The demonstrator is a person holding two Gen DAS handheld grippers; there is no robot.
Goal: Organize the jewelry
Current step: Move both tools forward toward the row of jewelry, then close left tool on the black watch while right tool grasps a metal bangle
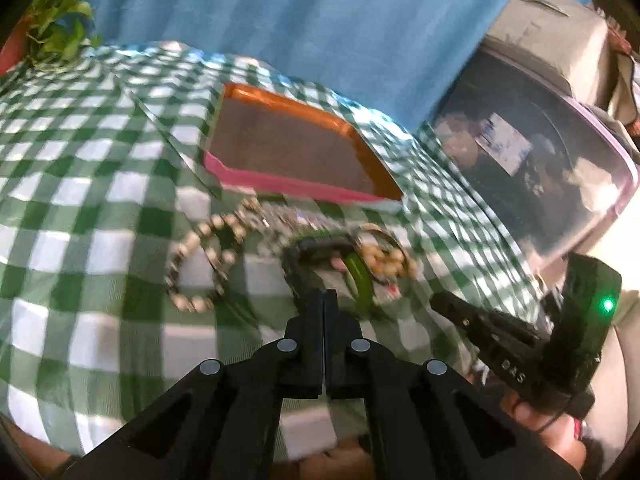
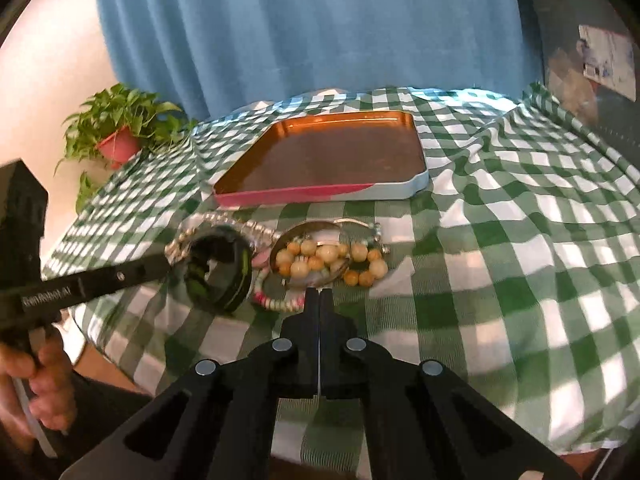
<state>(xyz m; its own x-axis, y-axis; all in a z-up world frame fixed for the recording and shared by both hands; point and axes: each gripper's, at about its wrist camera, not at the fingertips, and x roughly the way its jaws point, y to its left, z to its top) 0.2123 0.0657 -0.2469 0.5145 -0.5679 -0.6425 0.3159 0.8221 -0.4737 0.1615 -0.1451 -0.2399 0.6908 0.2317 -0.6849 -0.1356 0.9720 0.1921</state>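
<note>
So we've got a tabletop under a green-and-white checked cloth, and the jewelry is all bunched up in one pile near the front edge. There's a chunky bracelet of yellow-orange beads, a dark bangle with a green stripe, a small pink-and-white beaded strand lying just beside the bangle, and a pale beaded bracelet off to the pile's left side. Just behind the pile sits a flat tray with a pink and pale-blue rim and a brown floor, nothing visible in it.

Our left claw has its fingers pressed together, tips right at the near rim of the dark bangle; can't tell if anything is pinched. Our right claw is also closed up tight, tips just short of the yellow-orange beads, near the pink-and-white strand.

A potted plant sits at the far left corner, blue curtain behind everything.
</note>
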